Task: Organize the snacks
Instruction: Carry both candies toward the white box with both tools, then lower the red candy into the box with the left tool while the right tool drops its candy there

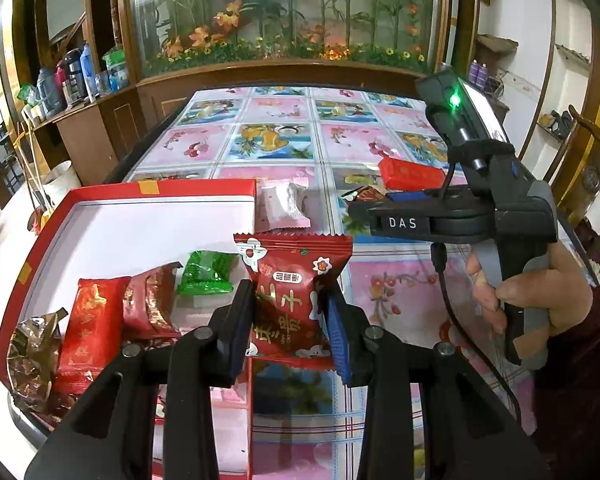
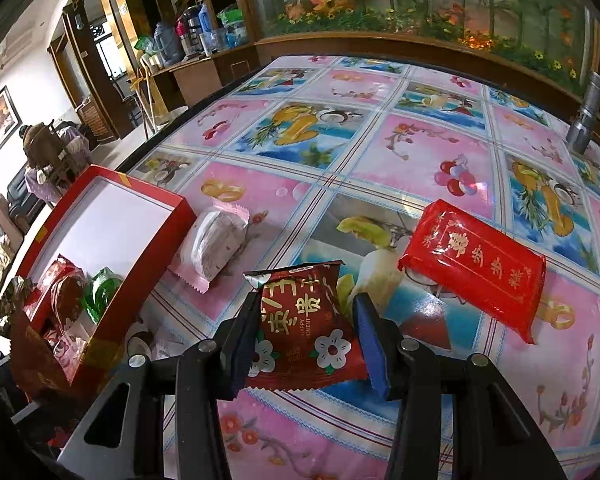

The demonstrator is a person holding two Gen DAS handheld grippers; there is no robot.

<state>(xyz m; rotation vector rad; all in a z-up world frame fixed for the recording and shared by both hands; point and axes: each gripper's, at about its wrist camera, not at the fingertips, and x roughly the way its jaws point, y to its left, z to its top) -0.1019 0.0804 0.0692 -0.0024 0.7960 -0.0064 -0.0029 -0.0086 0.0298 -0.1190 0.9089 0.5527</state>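
- The left gripper [image 1: 290,312] is clenched on a dark red packet [image 1: 294,292], pads pressing its 2 side edges so it stands upright and clear of the table; I judge it is bound for the box [image 1: 148,192] just to this gripper's left.
- The right gripper [image 2: 304,336] has a second red packet [image 2: 306,328] between its fingers; the left pad touches it, and whether the right pad presses it I cannot tell. The packet lies low over the tablecloth [image 2: 380,160].
- The box is shallow card, red walls, white floor; 4 wrapped snacks crowd its near end.
- Both packets are glossy crinkled film with serrated end seals, puffy and light.
- Ahead of the right gripper, to its left, lies a pale pink pillow pack [image 2: 214,244] beside the box wall; to its right a flat red foil bar [image 2: 476,268].
- The tablecloth is slick, printed plastic.
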